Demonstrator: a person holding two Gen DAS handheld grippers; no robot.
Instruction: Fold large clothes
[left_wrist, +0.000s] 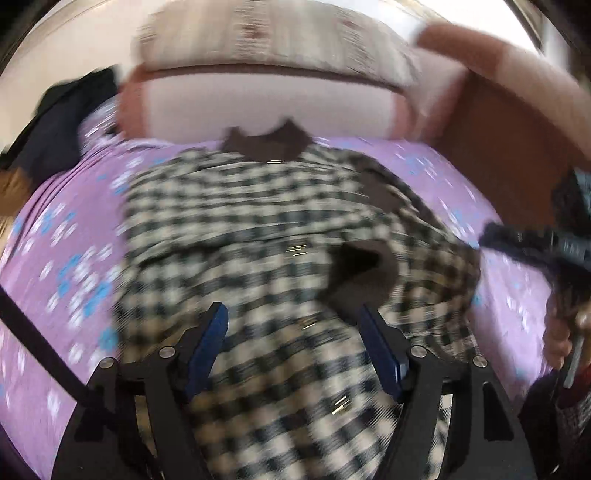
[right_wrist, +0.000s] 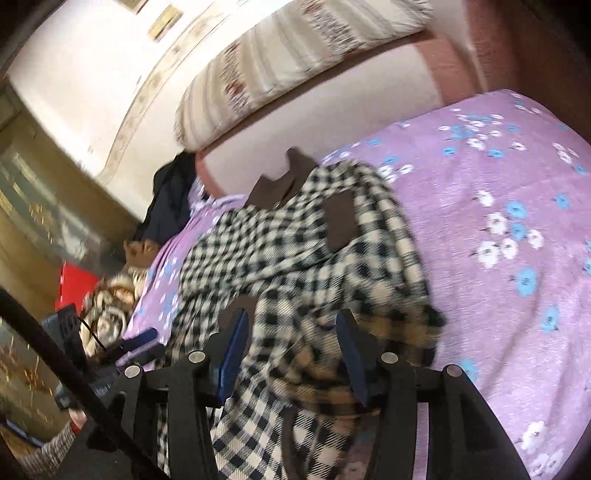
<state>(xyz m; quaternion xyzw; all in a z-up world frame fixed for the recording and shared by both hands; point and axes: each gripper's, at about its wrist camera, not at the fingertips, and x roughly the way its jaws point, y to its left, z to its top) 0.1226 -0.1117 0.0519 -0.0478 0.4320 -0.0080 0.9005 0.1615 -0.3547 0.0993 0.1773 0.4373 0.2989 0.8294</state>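
A purple flowered bed (right_wrist: 498, 177) carries the checked coat (left_wrist: 258, 221), spread across its middle with the brown collar (left_wrist: 266, 146) toward the headboard edge. Both the left gripper (left_wrist: 291, 328) and the right gripper (right_wrist: 291, 332) hang wide over its hem, empty. Only the right view shows the red box (right_wrist: 72, 286) on the floor.

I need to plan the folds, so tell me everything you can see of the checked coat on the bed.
The black-and-cream checked woolly coat has a brown collar, a brown patch on the sleeve, and a brown cuff. It lies spread but rumpled on the purple flowered bedsheet, collar toward the pink padded headboard, one sleeve folded across its front. Both views are blurred. The open left tool and open right tool each straddle cloth near the hem; whether they touch it cannot be told.
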